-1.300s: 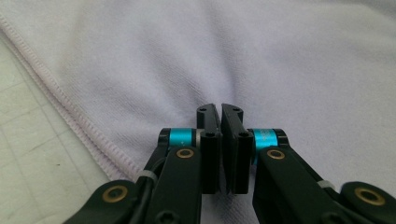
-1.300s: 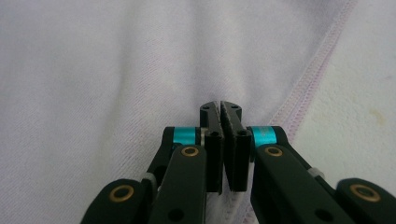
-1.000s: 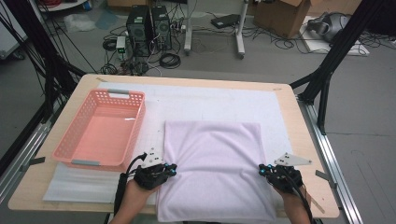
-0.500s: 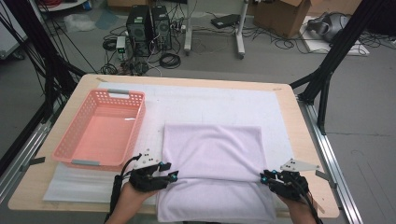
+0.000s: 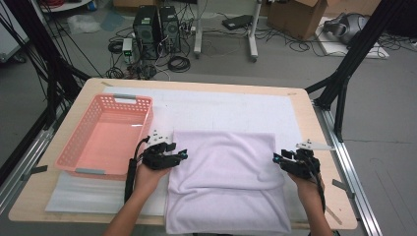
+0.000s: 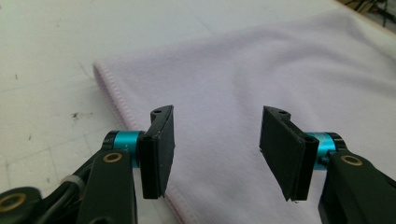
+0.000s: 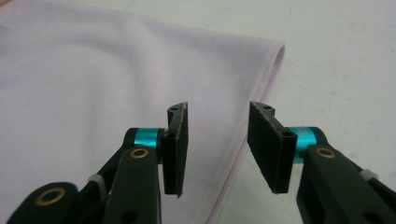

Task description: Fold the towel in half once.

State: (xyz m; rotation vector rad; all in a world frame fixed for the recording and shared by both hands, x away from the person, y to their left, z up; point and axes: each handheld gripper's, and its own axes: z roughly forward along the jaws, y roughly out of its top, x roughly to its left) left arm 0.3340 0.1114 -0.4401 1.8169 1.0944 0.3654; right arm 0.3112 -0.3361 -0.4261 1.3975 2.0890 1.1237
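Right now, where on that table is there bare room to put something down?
The widest free patch is the white mat beyond the towel, right of the pink basket. A narrower strip of tabletop runs along the right edge. It's crowded where the left gripper and right gripper flank the towel.
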